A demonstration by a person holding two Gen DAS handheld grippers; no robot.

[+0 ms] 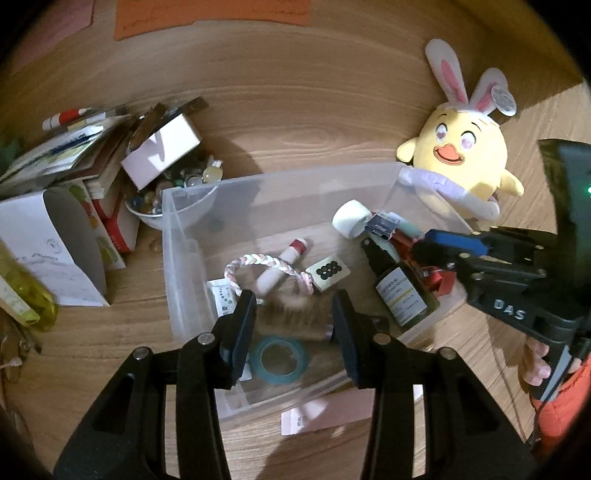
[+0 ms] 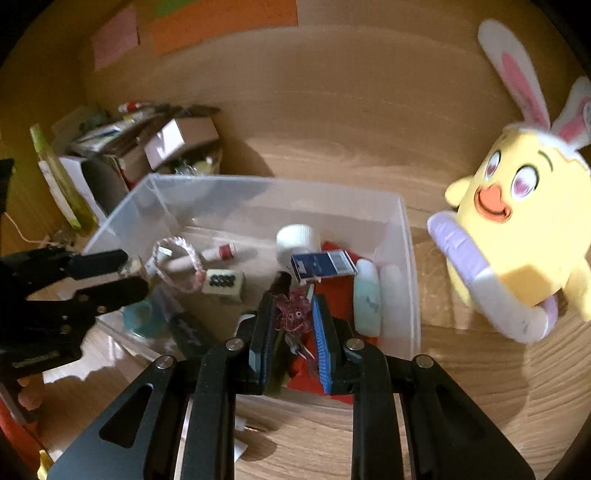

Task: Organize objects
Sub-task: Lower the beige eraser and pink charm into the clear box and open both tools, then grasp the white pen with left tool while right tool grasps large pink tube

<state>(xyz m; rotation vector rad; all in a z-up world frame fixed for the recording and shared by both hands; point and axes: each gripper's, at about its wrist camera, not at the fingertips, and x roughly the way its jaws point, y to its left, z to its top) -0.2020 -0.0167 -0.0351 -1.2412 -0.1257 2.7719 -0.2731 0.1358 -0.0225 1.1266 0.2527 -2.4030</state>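
Observation:
A clear plastic bin (image 1: pixel 184 258) (image 2: pixel 406 236) sits on the wooden table and holds small items: a braided bracelet (image 1: pixel 258 264), a mahjong tile (image 1: pixel 328 272) (image 2: pixel 223 282), a white tube (image 1: pixel 282 271), a dark bottle (image 1: pixel 402 291), a teal tape ring (image 1: pixel 282 356). My left gripper (image 1: pixel 293 321) is open over the bin's near part, with a blurred brown brush-like thing (image 1: pixel 291 317) between its fingers. My right gripper (image 2: pixel 291 314) is partly open over the bin, around a pinkish wiry thing (image 2: pixel 295 314); contact is unclear.
A yellow chick plush with bunny ears (image 1: pixel 461 158) (image 2: pixel 517 221) leans at the bin's right. A pile of books, boxes and a bowl of beads (image 1: pixel 173 192) stands to the bin's left. Paper sheets (image 2: pixel 221 22) lie at the far edge.

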